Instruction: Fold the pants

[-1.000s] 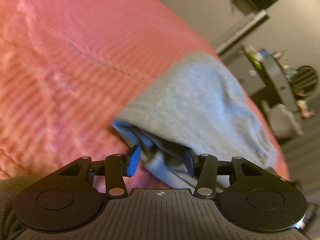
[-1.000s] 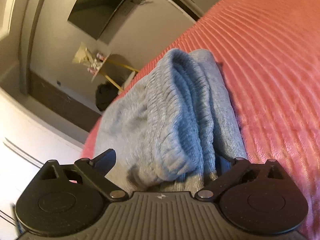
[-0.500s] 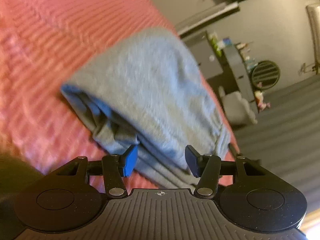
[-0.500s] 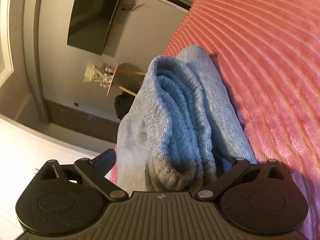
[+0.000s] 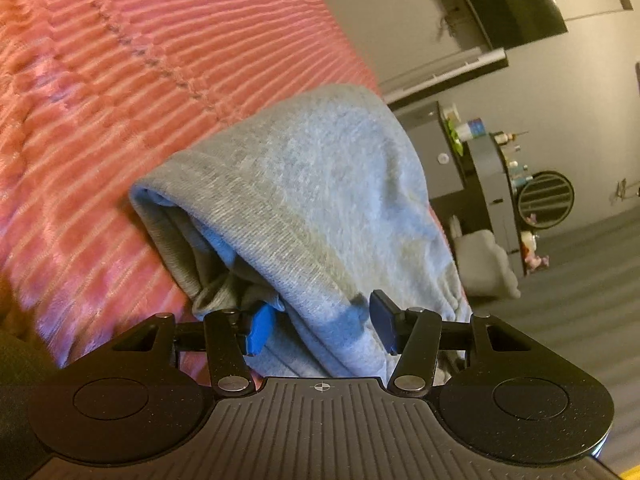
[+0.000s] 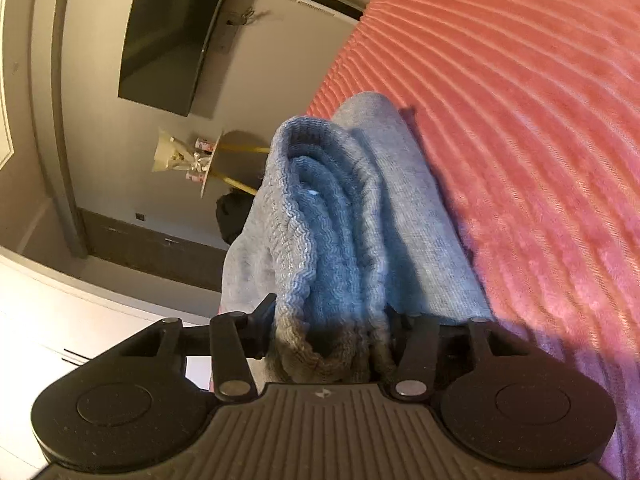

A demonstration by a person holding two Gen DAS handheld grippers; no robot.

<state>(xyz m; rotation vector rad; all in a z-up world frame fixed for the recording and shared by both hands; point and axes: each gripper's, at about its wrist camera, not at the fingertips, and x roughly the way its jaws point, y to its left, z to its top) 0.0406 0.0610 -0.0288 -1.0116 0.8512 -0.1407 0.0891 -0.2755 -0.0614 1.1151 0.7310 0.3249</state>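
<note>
Compared with the earlier frames, the right tongs (image 6: 328, 332) are seen to have narrowed from a wide spread until both fingers press against the pants (image 6: 340, 216), while the spread of the left tongs (image 5: 320, 324) is unchanged. The grey-blue pants (image 5: 320, 184), folded into a thick multi-layered bundle, are shown lying on the coral ribbed bedspread (image 5: 100, 92) close to the bed's edge. In the left wrist view, the blue-padded fingers (image 5: 258, 328) are held apart, with the near edge of the bundle lying between them but not pinched. In the right wrist view, the ribbed waistband layers (image 6: 304, 200) are clamped between the black fingers (image 6: 262, 320). Beyond the bed, a dark wall-mounted screen (image 6: 168, 36) and a black shelf unit (image 5: 492, 184) carrying small items are visible.
</note>
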